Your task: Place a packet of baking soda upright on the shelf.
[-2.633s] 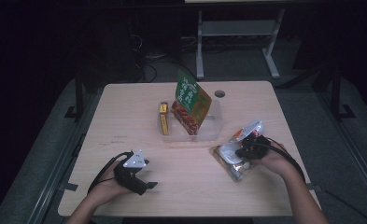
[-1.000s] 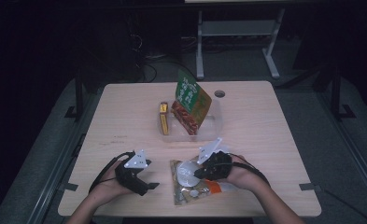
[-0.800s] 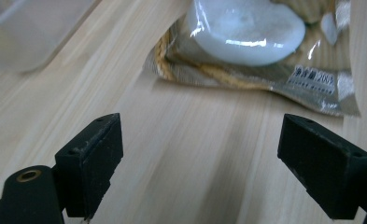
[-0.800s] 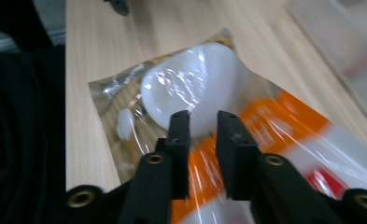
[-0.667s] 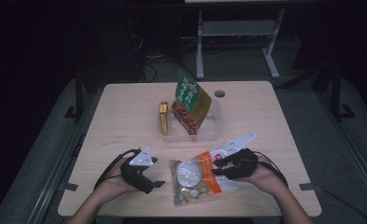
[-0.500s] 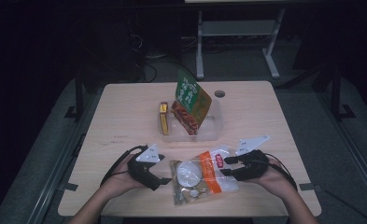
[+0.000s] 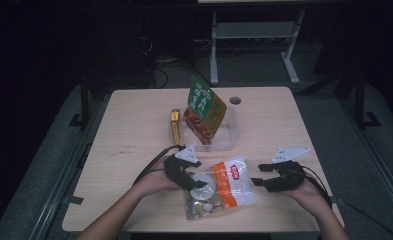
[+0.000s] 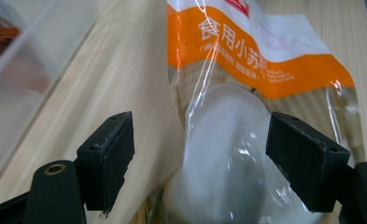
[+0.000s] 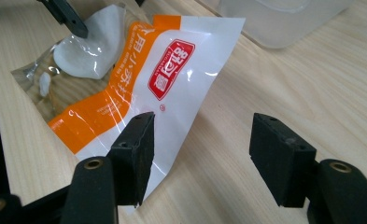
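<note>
Lying flat near the table's (image 7: 134, 130) front edge, an orange-and-white clear bag (image 7: 224, 187) is sitting between the two grippers. The left gripper (image 7: 196, 184) is reaching over its clear end, jaws spread on either side of the white lump inside and just now narrowing, pads not pressing. The right gripper (image 7: 258, 181) is hovering just beside the bag's white end, jaws released and just now widening, nothing between them. Farther back, a clear bin (image 7: 224, 137) is holding a green packet (image 7: 204, 107), a yellow box (image 7: 175, 125) beside it.

The left gripper (image 7: 196, 184) hides the near-left part of the orange-and-white bag (image 7: 229, 186). The clear bin's (image 8: 27, 60) contents are blurred.
</note>
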{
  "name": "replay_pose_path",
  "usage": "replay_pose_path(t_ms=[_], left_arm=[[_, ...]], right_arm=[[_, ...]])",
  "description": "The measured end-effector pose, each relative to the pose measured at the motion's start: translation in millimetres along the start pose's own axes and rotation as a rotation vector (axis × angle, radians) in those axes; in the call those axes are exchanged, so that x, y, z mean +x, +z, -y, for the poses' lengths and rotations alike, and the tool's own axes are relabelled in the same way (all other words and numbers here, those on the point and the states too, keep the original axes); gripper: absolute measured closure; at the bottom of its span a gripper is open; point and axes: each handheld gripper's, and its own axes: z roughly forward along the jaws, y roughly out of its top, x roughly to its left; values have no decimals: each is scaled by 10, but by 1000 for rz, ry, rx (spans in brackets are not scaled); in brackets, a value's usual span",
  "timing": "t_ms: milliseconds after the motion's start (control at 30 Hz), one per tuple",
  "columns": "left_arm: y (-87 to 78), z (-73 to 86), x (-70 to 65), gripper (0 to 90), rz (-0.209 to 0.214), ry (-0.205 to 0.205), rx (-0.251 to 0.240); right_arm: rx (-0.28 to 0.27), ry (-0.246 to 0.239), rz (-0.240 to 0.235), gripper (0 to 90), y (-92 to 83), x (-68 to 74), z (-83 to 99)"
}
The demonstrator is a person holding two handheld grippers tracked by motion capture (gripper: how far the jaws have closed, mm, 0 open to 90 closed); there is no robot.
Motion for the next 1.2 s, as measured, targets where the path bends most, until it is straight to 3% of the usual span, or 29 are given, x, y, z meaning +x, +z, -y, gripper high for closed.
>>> replay_pose_path(t_ms=[100, 300, 500, 800, 900, 1200], left_arm=[[116, -14, 25, 253, 39, -4, 16], [230, -16, 49, 418, 149, -23, 19], [236, 7, 61, 590, 195, -50, 22], [107, -5, 43, 883, 195, -43, -8], [52, -23, 13, 892, 188, -27, -23], [-273, -30, -54, 895, 111, 28, -65]], right_arm=[[11, 2, 0, 400, 12, 1, 6], [27, -1, -2, 401, 40, 15, 4], [23, -11, 0, 401, 46, 13, -3], [26, -19, -13, 403, 62, 19, -8], [20, -23, -20, 400, 58, 21, -10], [-24, -26, -50, 384, 21, 28, -38]])
